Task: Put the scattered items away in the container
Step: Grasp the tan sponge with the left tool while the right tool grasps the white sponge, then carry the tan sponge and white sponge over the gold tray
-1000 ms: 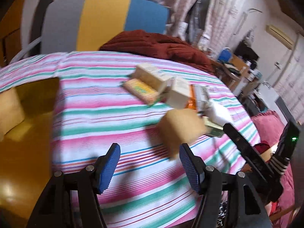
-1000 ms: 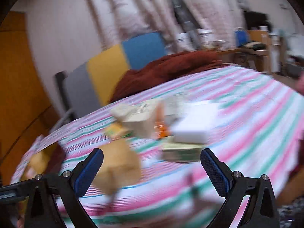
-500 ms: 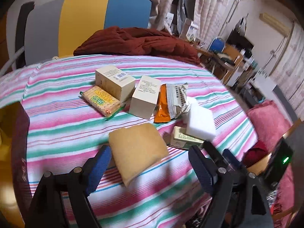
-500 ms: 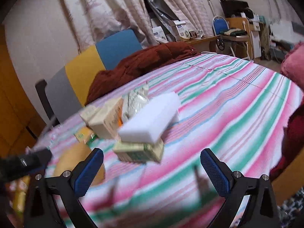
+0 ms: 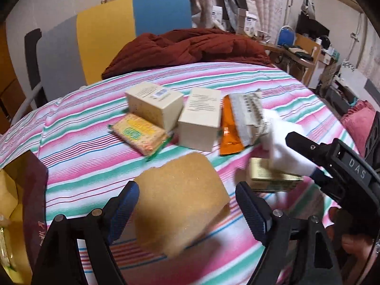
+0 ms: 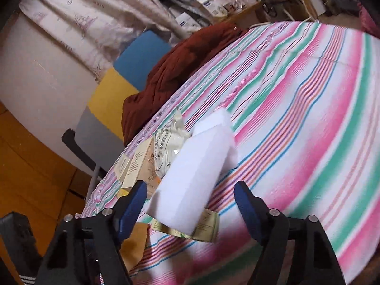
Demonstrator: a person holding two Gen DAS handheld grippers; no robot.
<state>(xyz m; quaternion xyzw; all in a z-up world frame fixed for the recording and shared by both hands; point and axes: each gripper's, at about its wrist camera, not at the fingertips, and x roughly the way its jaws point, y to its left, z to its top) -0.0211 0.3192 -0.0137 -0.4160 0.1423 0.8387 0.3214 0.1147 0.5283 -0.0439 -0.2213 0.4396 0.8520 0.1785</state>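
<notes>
The left tongs stand open around the tan sponge, its long axis running ahead-left to near-right between them. The right tongs, also open, straddle the white foam block, which points ahead and sits atop a green box.

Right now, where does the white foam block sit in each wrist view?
Left wrist: white foam block at right, partly behind the right gripper.
Right wrist: centre frame, between the open fingers.
Shared landmark: the dark red blanket at the far edge.

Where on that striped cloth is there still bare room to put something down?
Bare patches: left of the cracker packet toward the open bag, and the wide stripes right of the white sponge. Crowded: the middle, where boxes, snack pouch and brown sponge cluster.
</notes>
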